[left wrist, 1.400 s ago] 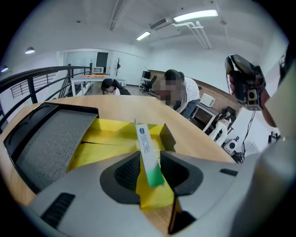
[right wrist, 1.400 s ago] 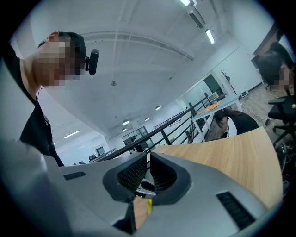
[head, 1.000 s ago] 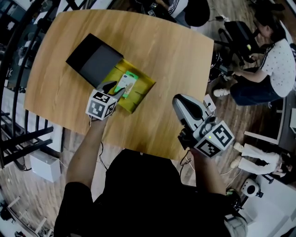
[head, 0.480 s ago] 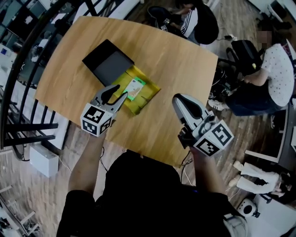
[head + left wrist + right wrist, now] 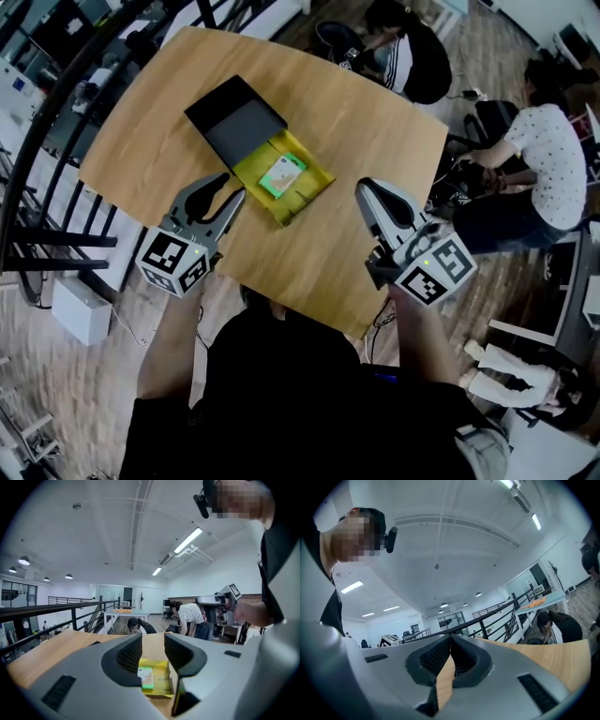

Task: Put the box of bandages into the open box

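The green-and-white box of bandages (image 5: 281, 172) lies flat inside the open yellow box (image 5: 310, 188), whose black lid (image 5: 234, 120) rests against its far left side on the wooden table (image 5: 356, 122). My left gripper (image 5: 225, 187) hovers just short of the yellow box's near left corner. Its jaws are closing with nothing between them. In the left gripper view the bandage box (image 5: 146, 678) and yellow box (image 5: 162, 682) show through the gap of that gripper (image 5: 153, 644). My right gripper (image 5: 367, 190) is shut and empty over the table's right part, its pads touching (image 5: 450, 641).
The table's near edge runs just under both grippers. A black railing (image 5: 37, 178) borders the left side. Two people (image 5: 539, 159) sit by chairs beyond the table's far right edge. A white box (image 5: 82, 309) stands on the floor at the left.
My left gripper has drawn back from over the yellow box toward me, leaving the bandage box inside. The right gripper has stayed put.
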The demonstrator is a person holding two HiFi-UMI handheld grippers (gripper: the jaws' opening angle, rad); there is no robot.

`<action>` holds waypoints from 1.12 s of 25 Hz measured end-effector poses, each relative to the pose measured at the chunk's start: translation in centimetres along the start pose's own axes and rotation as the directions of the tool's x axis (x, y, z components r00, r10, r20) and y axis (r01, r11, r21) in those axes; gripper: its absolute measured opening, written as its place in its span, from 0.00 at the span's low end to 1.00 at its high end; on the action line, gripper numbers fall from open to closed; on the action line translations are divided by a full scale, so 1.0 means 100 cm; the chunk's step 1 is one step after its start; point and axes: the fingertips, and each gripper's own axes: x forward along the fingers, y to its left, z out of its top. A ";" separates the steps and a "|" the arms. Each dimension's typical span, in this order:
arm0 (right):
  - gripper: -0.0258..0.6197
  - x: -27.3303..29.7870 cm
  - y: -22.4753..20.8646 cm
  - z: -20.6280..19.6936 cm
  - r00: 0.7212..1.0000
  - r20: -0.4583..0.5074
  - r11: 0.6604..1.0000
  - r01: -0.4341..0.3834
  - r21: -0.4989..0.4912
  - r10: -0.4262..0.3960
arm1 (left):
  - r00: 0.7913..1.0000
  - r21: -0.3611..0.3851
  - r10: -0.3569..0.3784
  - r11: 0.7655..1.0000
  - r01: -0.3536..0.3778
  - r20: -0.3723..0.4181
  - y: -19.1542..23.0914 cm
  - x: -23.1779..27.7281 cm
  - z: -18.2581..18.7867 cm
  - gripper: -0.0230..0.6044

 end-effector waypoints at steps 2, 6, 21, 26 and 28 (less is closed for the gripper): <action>0.09 0.003 0.007 0.009 1.000 0.004 0.999 0.004 -0.035 -0.004 | 1.000 -0.012 0.016 1.000 -0.016 0.019 0.007 -0.017 0.006 0.28; 0.09 0.013 0.025 0.026 0.999 0.034 0.995 0.016 -0.094 -0.013 | 0.998 -0.026 0.036 0.999 -0.035 0.042 0.020 -0.051 0.016 0.26; 0.09 0.030 0.057 0.035 0.997 0.067 0.986 0.045 -0.162 -0.034 | 0.988 -0.022 0.099 0.995 -0.097 0.115 0.055 -0.114 0.036 0.23; 0.09 0.030 0.056 0.035 0.996 0.072 0.983 0.061 -0.174 -0.049 | 0.977 0.064 0.149 0.985 -0.160 0.155 0.055 -0.120 0.047 0.16; 0.09 0.030 0.055 0.035 0.996 0.073 0.983 0.063 -0.173 -0.051 | 0.971 0.087 0.161 0.980 -0.178 0.177 0.052 -0.124 0.053 0.09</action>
